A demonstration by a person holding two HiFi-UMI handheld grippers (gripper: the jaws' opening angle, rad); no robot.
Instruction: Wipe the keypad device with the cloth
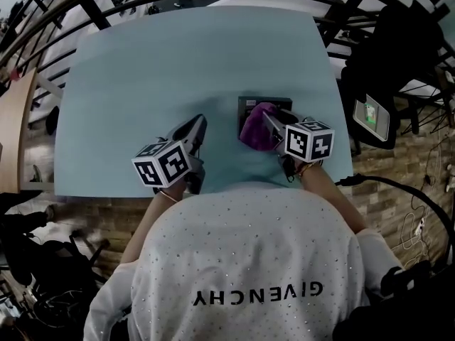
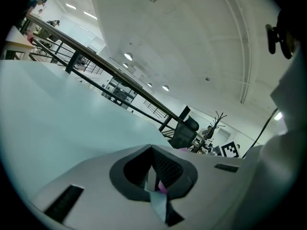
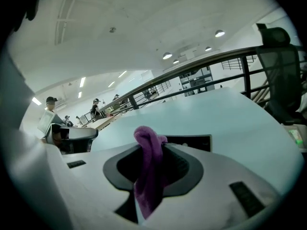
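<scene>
The keypad device (image 1: 248, 106) is a dark flat slab lying on the light blue table (image 1: 170, 69), right of centre. A purple cloth (image 1: 254, 128) covers its near part and hides most of the keys. My right gripper (image 1: 270, 123) is shut on the cloth, which bunches up between the jaws (image 3: 149, 150) and hangs down as a purple fold (image 3: 146, 181). Beyond the cloth, the keypad's dark top edge (image 3: 192, 141) shows. My left gripper (image 1: 196, 125) hovers over bare table left of the keypad, shut with nothing held (image 2: 152, 153).
The table's right edge (image 1: 340, 112) lies close to the keypad. Past it stand a dark office chair (image 1: 409, 41) and a small screen (image 1: 372, 115). A black railing (image 1: 64, 6) runs behind the table. The person's torso fills the near side.
</scene>
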